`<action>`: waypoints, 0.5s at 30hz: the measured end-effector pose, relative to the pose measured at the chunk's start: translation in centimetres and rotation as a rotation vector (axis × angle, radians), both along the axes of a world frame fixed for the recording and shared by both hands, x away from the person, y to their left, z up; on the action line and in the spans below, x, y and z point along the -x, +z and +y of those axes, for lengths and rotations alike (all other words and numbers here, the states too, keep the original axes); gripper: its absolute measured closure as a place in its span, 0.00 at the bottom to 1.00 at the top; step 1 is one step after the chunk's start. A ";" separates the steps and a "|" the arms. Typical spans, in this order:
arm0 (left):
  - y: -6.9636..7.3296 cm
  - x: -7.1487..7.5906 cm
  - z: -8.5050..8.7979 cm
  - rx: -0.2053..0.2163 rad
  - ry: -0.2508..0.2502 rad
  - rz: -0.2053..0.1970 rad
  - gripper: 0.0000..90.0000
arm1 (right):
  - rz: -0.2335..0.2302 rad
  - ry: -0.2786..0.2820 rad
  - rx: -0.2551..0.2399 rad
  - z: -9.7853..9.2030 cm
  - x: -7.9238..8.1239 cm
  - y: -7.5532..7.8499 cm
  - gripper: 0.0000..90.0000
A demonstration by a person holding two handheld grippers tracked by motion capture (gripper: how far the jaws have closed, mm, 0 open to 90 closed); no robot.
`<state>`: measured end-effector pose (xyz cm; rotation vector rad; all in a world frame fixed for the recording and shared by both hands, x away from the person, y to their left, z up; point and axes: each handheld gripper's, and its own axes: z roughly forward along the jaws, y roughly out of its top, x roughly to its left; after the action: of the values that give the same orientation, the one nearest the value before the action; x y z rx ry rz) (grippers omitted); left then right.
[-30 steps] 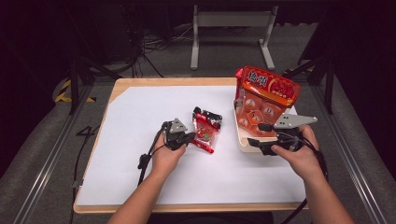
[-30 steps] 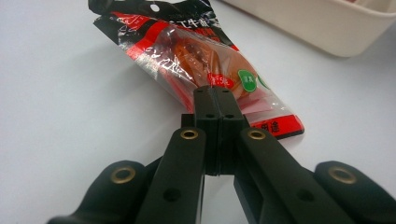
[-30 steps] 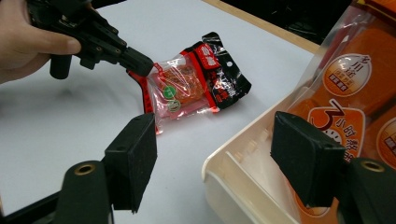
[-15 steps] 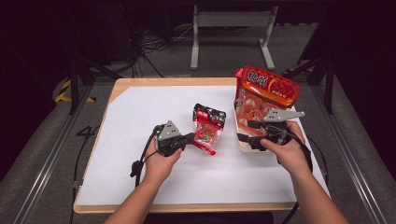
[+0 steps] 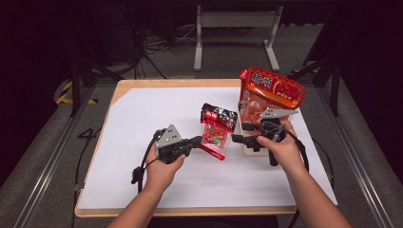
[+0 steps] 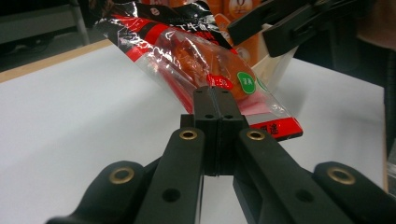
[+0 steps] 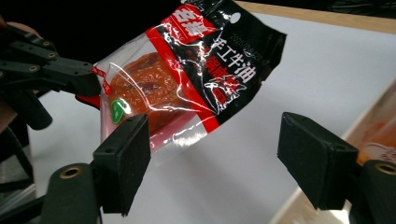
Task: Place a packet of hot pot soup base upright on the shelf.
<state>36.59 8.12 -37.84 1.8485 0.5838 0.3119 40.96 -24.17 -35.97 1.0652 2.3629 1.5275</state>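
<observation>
A clear sauce packet (image 5: 217, 127) with red and black print and reddish paste inside hangs tilted above the white table sheet. My left gripper (image 5: 199, 141) is shut on its lower red edge (image 6: 261, 119), jaws pressed together (image 6: 215, 100). My right gripper (image 5: 236, 138) comes from the right, and its jaws have just been opening. They stand wide (image 7: 219, 151), with the packet (image 7: 187, 79) just beyond the left pad and nothing pressed between the pads. The left gripper (image 7: 77, 79) shows at the left of the right gripper view.
A red-orange noodle package (image 5: 273, 89) leans on a white tray (image 5: 247, 148) at the table's right, just behind my right hand. The white sheet (image 5: 142, 114) covers a wooden table (image 5: 142, 84). Dark floor, cables and a metal stand lie beyond.
My left gripper has lifted the packet off the sheet and drawn it slightly back. The right gripper has moved left toward the packet, and its jaws stand wider.
</observation>
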 end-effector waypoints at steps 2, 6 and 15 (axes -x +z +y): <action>0.2 0.3 -0.1 0.013 -0.008 -0.013 1.00 | 0.030 0.018 -0.035 0.3 -0.2 -0.2 0.28; 0.5 0.6 -0.3 0.020 -0.023 -0.033 1.00 | 0.077 0.051 -0.079 0.8 -0.5 -0.4 0.26; 0.5 0.8 -0.5 0.037 -0.059 -0.032 1.00 | 0.122 0.121 -0.156 1.6 -0.7 -0.4 0.27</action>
<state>35.83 7.59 -37.35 1.8189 0.5087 0.2889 41.67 -22.61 -36.38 1.0951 2.4644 1.7624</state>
